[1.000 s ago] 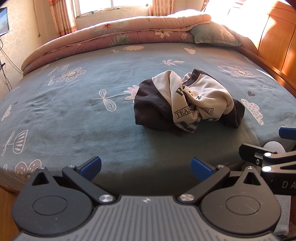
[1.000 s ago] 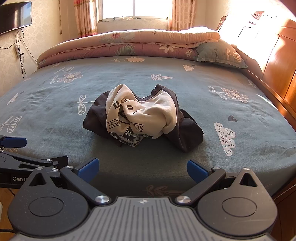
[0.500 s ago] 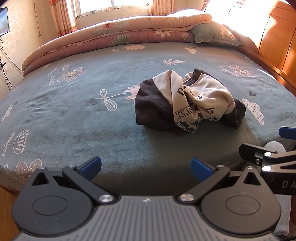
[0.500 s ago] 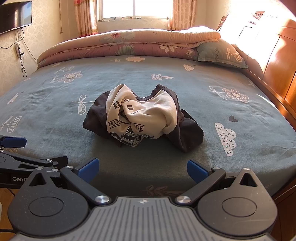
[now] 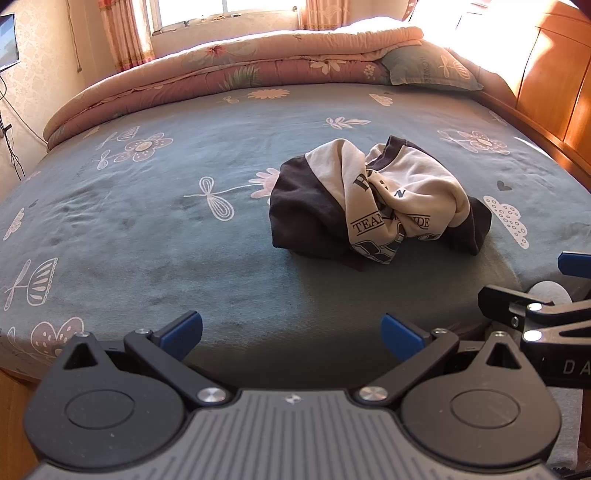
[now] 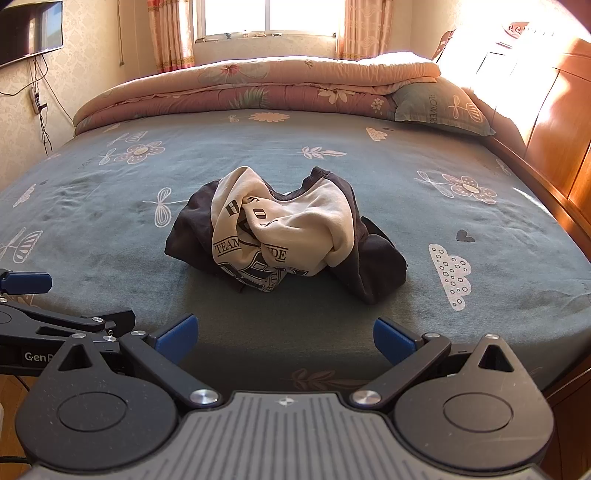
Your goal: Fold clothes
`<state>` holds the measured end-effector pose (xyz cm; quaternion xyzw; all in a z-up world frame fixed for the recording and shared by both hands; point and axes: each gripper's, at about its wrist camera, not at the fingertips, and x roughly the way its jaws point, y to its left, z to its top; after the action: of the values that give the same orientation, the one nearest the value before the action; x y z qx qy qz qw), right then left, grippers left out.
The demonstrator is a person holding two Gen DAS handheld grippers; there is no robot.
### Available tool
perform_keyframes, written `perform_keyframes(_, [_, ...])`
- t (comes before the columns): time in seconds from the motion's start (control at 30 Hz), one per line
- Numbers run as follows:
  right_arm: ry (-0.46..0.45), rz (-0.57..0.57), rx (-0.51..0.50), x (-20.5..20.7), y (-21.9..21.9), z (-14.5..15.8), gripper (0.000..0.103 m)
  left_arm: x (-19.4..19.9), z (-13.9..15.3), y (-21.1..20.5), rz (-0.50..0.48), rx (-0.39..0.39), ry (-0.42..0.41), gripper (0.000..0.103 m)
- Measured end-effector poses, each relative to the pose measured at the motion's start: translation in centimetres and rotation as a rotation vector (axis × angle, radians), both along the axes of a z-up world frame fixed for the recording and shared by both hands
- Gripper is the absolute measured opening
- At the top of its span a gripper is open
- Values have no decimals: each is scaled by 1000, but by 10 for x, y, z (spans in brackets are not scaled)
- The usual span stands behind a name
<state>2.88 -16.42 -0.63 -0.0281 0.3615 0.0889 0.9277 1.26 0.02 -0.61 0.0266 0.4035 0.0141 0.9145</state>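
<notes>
On the bed [image 6: 369, 170], near its front edge: one shirt [image 6: 284, 236], crumpled into a heap, cream body with dark sleeves, black lettering partly readable as "TEAM" on a fold. Lying alone on the grey-blue sheet, touching neither gripper. Seen right of centre from the left wrist [image 5: 380, 206], about centred from the right wrist. Two grippers, both held low at the foot of the bed, well short of the heap. Left gripper [image 5: 291, 330] spread wide, blue pads far apart, nothing between them but sheet. Right gripper [image 6: 282, 334] likewise spread wide and empty, one blue pad to each side. Side by side, too: right gripper poking into the left wrist view at the right edge [image 5: 535, 314], left one showing at the left edge of the right wrist view [image 6: 55, 325]. Further back, one folded quilt [image 6: 258, 88], pink and peach with flowers, laid across the far end of the bed. One pillow [image 6: 439, 107], grey-green, leaning against the quilt's right end, "FLOWERS" printed on it. One window [image 6: 269, 16] behind, bright, with two curtains, one at each side. One dark screen [image 6: 29, 29] up on the left wall, cables hanging below it. Wooden panelling [image 6: 554, 110] along the right side, sunlit. Sheet printed with flowers, clouds and small hearts, lightly rumpled at the left.
</notes>
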Motion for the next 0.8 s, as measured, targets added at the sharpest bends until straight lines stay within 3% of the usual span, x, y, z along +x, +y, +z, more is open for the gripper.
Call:
perform_keyframes(0.47, [17,0,27,22,-10,-4,103,25,2,-4,-13,21,16,102])
perform_keyframes(0.8, [54,-25,44,60,-19,-9,103,64,2,0,-14,17,45,102])
